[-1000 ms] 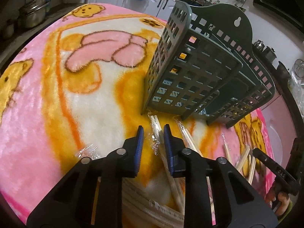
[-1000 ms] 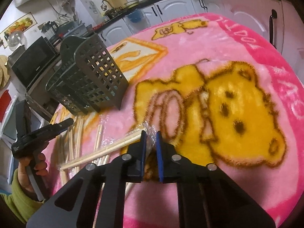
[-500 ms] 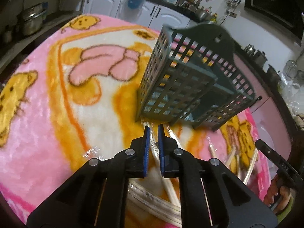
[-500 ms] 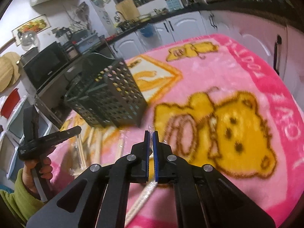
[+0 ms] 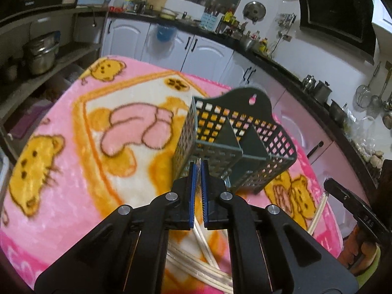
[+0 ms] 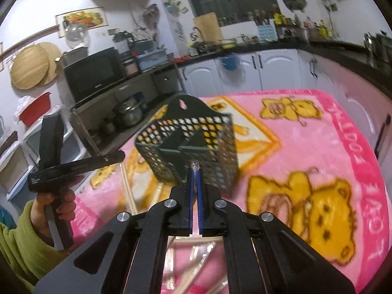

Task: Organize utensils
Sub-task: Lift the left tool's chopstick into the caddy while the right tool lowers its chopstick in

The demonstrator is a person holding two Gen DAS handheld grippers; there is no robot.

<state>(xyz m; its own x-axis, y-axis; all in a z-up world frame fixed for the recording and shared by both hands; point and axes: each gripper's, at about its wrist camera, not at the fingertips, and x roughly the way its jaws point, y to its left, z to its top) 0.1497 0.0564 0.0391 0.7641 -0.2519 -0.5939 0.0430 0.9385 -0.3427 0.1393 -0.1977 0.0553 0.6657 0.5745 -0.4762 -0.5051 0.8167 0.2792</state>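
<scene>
Since the earlier frame I have raised both grippers. The left gripper (image 5: 199, 169) and right gripper (image 6: 194, 171) each have fingers clamped on wrapped wooden chopsticks (image 5: 200, 223), aimed for the dark green lattice plastic utensil basket (image 5: 235, 144) at frame centre, standing on the pink bear-print blanket (image 5: 73, 171).

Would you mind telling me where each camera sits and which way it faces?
Left wrist: on the left gripper, facing the green basket over its fingers; the other gripper shows far right.
Right wrist: on the right gripper, facing that basket; a hand holds the left gripper.
Shared: basket, pink blanket, wrapped chopsticks clamped.
</scene>
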